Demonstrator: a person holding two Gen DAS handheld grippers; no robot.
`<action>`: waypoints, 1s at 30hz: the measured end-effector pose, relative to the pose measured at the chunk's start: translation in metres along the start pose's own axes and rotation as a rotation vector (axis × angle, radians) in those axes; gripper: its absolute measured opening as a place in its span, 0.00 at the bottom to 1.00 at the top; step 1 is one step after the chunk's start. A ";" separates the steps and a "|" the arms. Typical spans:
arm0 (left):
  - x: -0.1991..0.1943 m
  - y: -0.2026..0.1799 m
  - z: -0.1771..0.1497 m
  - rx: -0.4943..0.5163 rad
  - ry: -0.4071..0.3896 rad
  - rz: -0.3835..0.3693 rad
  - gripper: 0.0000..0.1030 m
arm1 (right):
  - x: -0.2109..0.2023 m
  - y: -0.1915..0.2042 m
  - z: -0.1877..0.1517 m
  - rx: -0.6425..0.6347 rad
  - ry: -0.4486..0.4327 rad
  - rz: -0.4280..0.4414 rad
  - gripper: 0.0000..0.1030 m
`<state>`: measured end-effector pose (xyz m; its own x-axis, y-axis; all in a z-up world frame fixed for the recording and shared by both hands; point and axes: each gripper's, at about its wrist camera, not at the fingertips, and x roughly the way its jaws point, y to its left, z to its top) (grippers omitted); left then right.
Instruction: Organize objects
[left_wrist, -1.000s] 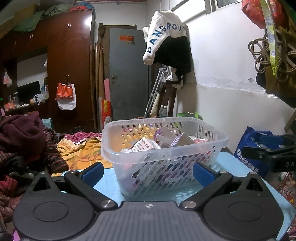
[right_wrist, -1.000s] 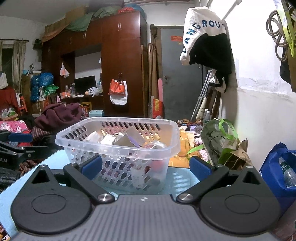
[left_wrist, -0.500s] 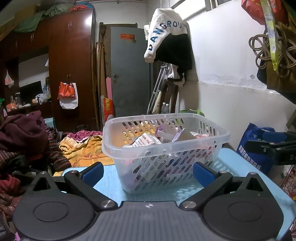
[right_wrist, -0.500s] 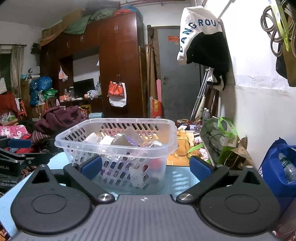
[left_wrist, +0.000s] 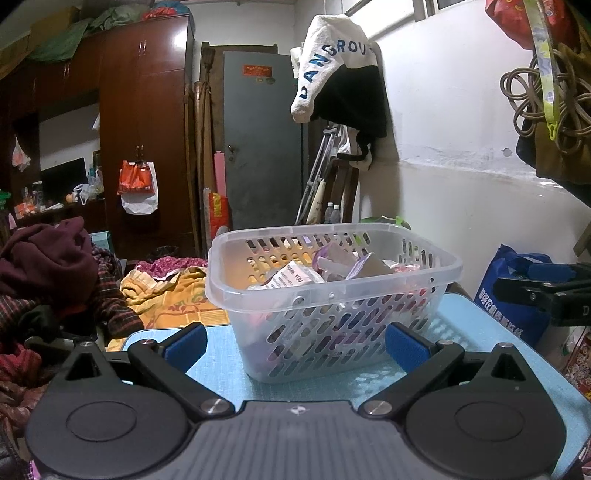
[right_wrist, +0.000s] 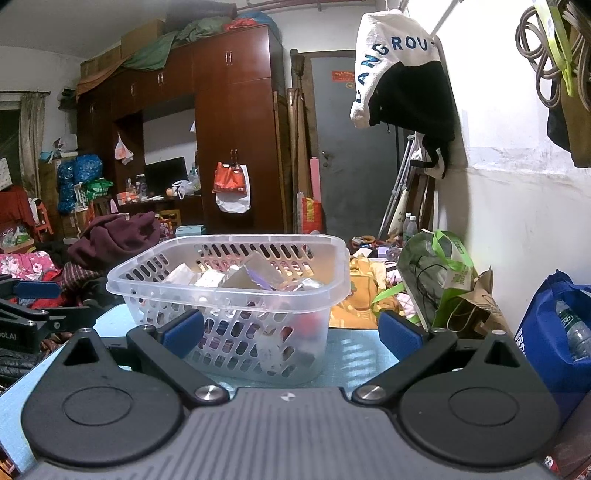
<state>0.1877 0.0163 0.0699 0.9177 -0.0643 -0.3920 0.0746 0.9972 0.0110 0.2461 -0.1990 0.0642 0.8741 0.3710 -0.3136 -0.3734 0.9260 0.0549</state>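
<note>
Both empty: left tool (left_wrist: 295, 341), right tool (right_wrist: 291, 334) spread wide, short of filled basket (left_wrist: 332, 291) on table (left_wrist: 221, 365)

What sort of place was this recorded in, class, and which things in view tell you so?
Most likely a lived-in, cluttered room of a home. A tall wooden wardrobe fills the far wall, piles of clothes lie about, and a hooded top hangs on the wall above a small blue table holding a plastic basket.

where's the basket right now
The clear slotted basket sits on the light blue table, centre of the left wrist view and left of centre in the right wrist view, just ahead of both open grippers.
</note>
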 end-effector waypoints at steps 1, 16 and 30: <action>0.000 0.000 0.000 -0.001 0.001 -0.001 1.00 | 0.000 0.000 0.000 -0.001 0.000 0.000 1.00; 0.001 0.000 0.000 -0.003 0.003 -0.001 1.00 | 0.000 -0.001 -0.001 0.000 0.002 0.001 1.00; 0.003 0.000 0.000 -0.006 0.003 0.003 1.00 | -0.001 -0.001 -0.001 -0.002 0.001 0.002 1.00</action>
<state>0.1897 0.0157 0.0684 0.9168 -0.0614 -0.3946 0.0697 0.9975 0.0067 0.2450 -0.2000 0.0634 0.8729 0.3727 -0.3148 -0.3757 0.9252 0.0537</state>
